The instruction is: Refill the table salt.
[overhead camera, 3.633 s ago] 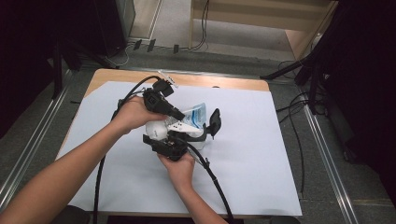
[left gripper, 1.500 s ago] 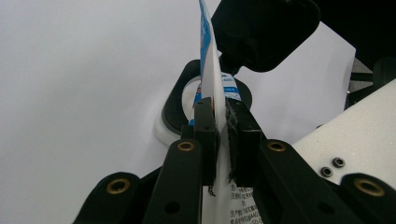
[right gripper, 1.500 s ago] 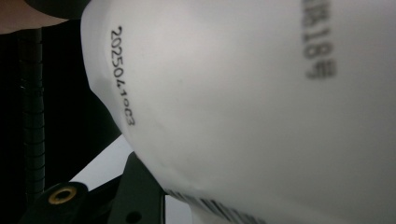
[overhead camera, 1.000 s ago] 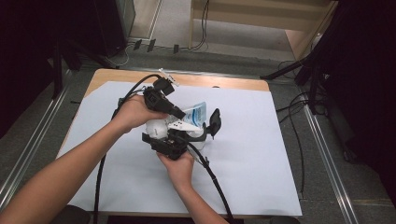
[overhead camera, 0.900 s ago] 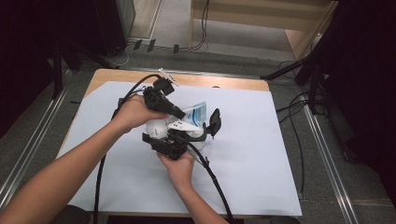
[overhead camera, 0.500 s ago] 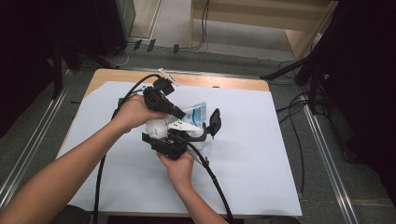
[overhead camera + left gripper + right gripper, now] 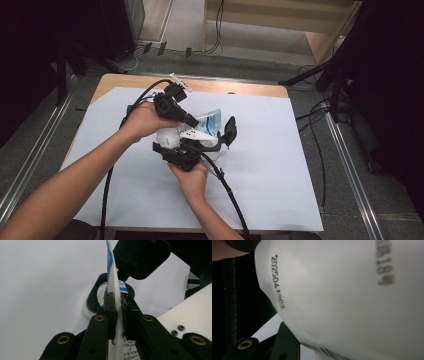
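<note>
A: Your left hand-held gripper (image 7: pixel 119 305) is clamped on the flat top edge of the white plastic pouch with blue print (image 7: pixel 209 121), the sealed strip pinched thin between its jaws. Keep that pinch square to the seam so it can't slide out sideways.

B: And the right one?

A: Your right hand-held gripper (image 7: pixel 200 145) sits just below the left one, its jaws partway closed around the pouch's rounded white body (image 7: pixel 352 297), which bulges right in front of its camera. It looks held, so squeeze no harder there; I'd judge the soft film could buckle or burst. If you mean to tear or pull the top, draw the left hand-held gripper away from the right one and let the right only steady the pouch above the white-covered worktop (image 7: pixel 280 165).

B: Anything changed since a few seconds back?

A: Nothing I can see. Both hands, both grips and the pouch between them sit where they were.
</note>
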The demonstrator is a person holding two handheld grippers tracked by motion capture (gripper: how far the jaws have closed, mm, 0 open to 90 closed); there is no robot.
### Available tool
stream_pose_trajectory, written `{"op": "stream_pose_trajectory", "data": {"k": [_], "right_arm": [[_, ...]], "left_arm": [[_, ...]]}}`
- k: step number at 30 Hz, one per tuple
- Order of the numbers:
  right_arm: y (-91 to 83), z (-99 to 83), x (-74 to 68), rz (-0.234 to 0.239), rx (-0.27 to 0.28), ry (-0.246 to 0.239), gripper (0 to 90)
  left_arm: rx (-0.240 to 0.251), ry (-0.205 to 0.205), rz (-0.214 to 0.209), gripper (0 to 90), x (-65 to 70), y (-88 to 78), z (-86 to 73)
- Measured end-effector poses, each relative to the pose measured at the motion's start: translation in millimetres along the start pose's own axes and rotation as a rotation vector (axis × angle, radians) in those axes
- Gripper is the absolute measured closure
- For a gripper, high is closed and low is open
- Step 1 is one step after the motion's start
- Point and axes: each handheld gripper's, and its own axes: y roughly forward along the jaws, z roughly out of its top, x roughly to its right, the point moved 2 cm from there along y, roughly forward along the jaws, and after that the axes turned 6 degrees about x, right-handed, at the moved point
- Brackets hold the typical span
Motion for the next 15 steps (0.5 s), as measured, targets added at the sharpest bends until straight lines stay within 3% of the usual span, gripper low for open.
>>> {"op": "stream_pose_trajectory", "data": {"k": [15], "right_arm": [[-0.6,0.1,0.2,-0.016,0.001,-0.02,64.6]], "left_arm": [[0.005,0.006,-0.004,85.0,0.4,-1.4,-0.1]]}}
